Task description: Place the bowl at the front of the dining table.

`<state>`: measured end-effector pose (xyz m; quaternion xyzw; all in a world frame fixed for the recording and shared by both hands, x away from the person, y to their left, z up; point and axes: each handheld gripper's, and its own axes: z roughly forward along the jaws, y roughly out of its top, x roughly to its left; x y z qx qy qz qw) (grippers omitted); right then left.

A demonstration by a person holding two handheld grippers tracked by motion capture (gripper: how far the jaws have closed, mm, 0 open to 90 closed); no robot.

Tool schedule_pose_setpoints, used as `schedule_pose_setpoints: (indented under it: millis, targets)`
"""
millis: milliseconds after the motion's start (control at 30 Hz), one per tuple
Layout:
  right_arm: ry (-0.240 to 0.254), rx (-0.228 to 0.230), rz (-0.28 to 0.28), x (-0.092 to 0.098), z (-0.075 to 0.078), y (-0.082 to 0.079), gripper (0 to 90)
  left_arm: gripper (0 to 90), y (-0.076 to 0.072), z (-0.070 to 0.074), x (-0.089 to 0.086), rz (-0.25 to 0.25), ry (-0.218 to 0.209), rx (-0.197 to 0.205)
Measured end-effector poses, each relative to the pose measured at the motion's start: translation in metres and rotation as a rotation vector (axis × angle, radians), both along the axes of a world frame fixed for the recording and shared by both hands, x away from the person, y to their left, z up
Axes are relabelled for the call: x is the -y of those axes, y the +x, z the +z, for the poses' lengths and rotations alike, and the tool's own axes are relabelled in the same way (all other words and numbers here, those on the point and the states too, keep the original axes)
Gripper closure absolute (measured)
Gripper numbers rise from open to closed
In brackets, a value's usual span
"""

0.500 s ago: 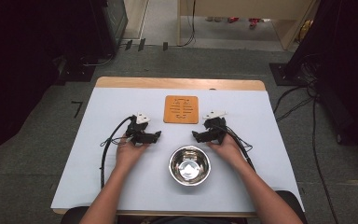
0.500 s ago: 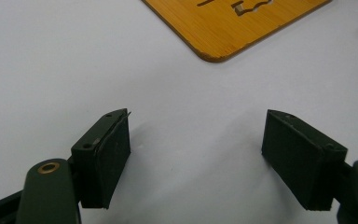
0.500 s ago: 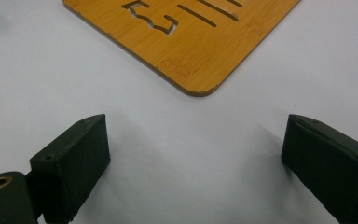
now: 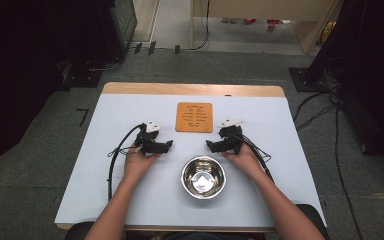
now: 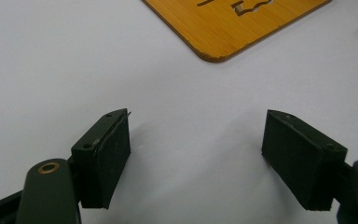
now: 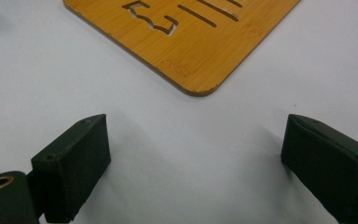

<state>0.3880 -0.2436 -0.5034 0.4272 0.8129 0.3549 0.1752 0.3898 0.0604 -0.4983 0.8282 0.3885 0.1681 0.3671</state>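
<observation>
bamboo trivet [image 4: 194, 117]: square, orange-brown, rounded corners, slotted cut-outs, flat on the white table [image 4: 105, 200], far centre | steel bowl [image 4: 203, 177]: round, shiny, upright, empty, on the table, near centre, well apart from trivet

Bare table [image 4: 130, 115] surrounds both grippers; only the trivet [image 4: 194, 117] and steel bowl [image 4: 203, 177] stand between them.

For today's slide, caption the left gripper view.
Open fingers above the white table, a wooden mat's corner ahead.
</observation>
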Motion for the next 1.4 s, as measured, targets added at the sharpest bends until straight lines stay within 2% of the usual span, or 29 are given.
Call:
schedule_pose_setpoints:
  millis: [367, 633, 867, 1067, 1400]
  targets:
    - [0.000, 0.000, 0.001, 0.0001, 0.0000, -0.0001, 7.5, 23.4, 0.0004, 0.0006, 0.0010, 0.006, 0.000, -0.004]
    - [-0.001, 0.000, 0.000, 0.0000, 0.0000, -0.0002, 7.4, 18.8, 0.0004, 0.0001, 0.0031, 0.001, -0.001, -0.010]
    - [-0.001, 0.000, 0.000, 0.0000, 0.0000, -0.0001, 7.4, 18.2, 0.0008, 0.0003, 0.0026, -0.002, -0.008, -0.013]
    - [-0.001, 0.000, 0.000, 0.0000, 0.0000, -0.0001, 7.4, 16.8, 0.0015, 0.0018, 0.0017, -0.003, -0.029, -0.032]
    - [0.000, 0.000, 0.000, 0.0000, 0.0000, 0.0000, 7.4, 15.5, -0.0002, 0.0069, 0.0007, -0.003, -0.013, -0.056]
